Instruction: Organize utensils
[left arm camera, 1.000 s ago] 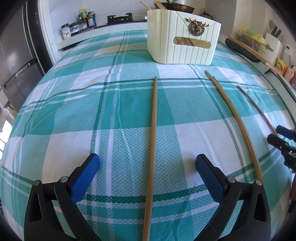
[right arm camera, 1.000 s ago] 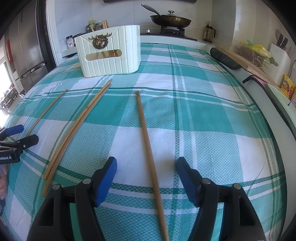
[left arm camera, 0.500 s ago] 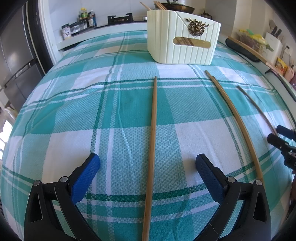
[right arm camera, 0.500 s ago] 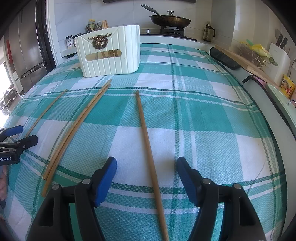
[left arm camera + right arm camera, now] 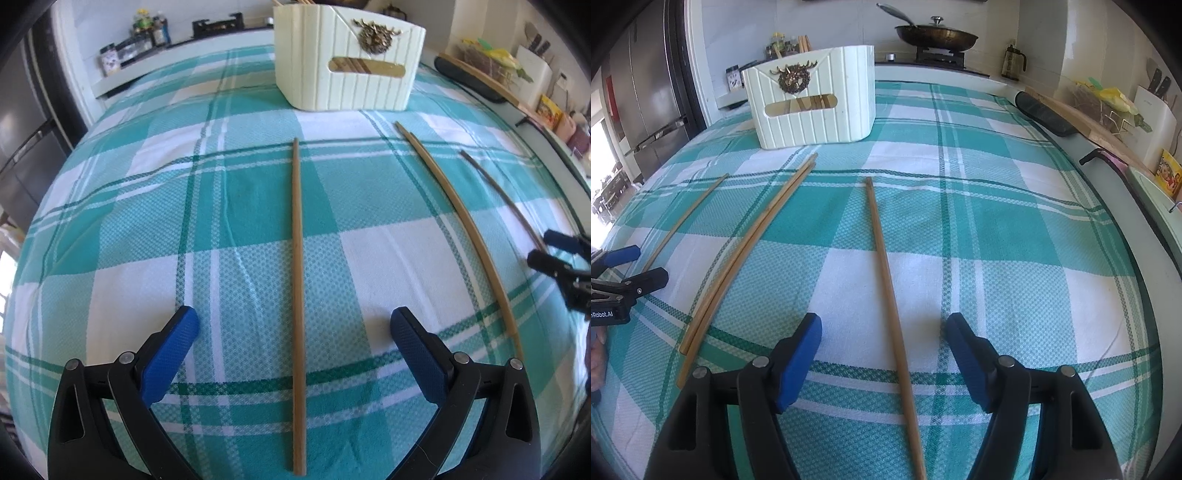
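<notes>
Four chopsticks lie loose on the checked tablecloth [image 5: 110, 258], none yet in the cream caddy [image 5: 347, 66] ahead of both my grippers. My left gripper [image 5: 295, 332] stands wide, straddling a single chopstick [image 5: 297, 277] without touching it. My right gripper [image 5: 884, 336] is likewise wide, nothing pinched, with another chopstick [image 5: 886, 280] running between its pads. A touching pair [image 5: 746, 258] lies just left of it. Each straddle looks like alignment for a pinch.

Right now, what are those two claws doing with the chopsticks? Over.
Left claw open, astride one chopstick. Right claw open, astride another. Pair lies between. Path to cream basket clear.
</notes>
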Motion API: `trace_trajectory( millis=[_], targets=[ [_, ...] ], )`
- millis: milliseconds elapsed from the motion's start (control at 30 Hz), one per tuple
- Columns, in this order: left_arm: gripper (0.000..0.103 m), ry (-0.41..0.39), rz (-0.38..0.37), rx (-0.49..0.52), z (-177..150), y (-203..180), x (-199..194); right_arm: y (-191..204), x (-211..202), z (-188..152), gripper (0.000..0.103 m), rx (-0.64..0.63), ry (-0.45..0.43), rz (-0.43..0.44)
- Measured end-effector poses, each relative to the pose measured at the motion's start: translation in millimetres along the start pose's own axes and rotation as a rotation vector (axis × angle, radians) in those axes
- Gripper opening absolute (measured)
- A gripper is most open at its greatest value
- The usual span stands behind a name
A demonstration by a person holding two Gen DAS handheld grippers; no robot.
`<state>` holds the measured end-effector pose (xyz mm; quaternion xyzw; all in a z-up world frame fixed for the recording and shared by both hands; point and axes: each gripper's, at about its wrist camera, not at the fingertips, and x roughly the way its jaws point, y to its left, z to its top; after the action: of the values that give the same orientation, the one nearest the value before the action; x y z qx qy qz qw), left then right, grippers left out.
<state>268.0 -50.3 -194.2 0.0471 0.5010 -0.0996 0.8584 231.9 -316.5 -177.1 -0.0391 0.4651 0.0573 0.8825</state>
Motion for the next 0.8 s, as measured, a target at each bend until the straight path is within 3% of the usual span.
trace_trajectory(
  millis=[100,167,233,267,333,400,500,567,600,633,700,800],
  targets=[
    [0.102,0.084,-0.049,0.096,10.6,2.7,-4.0,-10.7,-1.8,11.1,0.071,0.015,0.109,0.063],
    [0.102,0.081,-0.027,0.155,23.0,4.1,-7.0,-18.7,-1.9,18.7,0.071,0.014,0.151,0.106],
    [0.101,0.102,-0.001,0.206,38.3,3.4,-1.1,-21.7,3.4,28.6,0.071,-0.024,0.181,0.085],
    [0.099,0.109,0.002,0.213,45.5,4.2,3.1,-21.2,7.8,34.8,0.070,-0.051,0.192,0.067],
    [0.089,0.125,-0.006,0.202,61.4,8.6,14.2,-17.0,17.4,45.3,0.054,-0.097,0.212,0.067],
    [0.086,0.160,-0.026,0.174,74.2,14.4,28.3,-9.8,28.9,56.2,0.046,-0.122,0.240,0.094],
    [0.078,0.186,-0.050,0.131,91.3,19.1,43.9,2.4,42.9,73.6,0.045,-0.163,0.239,0.077],
    [0.068,0.181,-0.044,0.136,101.2,15.1,47.3,6.4,52.0,86.8,0.033,-0.160,0.234,0.084],
    [0.050,0.174,-0.050,0.146,104.5,11.6,47.6,7.1,55.9,93.0,0.024,-0.152,0.227,0.081],
    [0.030,0.163,-0.054,0.163,106.8,7.3,46.9,7.5,59.1,99.3,0.009,-0.148,0.218,0.073],
    [0.007,0.158,-0.067,0.172,108.4,3.2,46.1,7.4,65.6,109.0,0.006,-0.126,0.208,0.081],
    [0.004,0.121,-0.068,0.144,103.4,5.8,36.4,4.2,61.2,112.4,0.006,-0.084,0.160,0.115]
  ],
)
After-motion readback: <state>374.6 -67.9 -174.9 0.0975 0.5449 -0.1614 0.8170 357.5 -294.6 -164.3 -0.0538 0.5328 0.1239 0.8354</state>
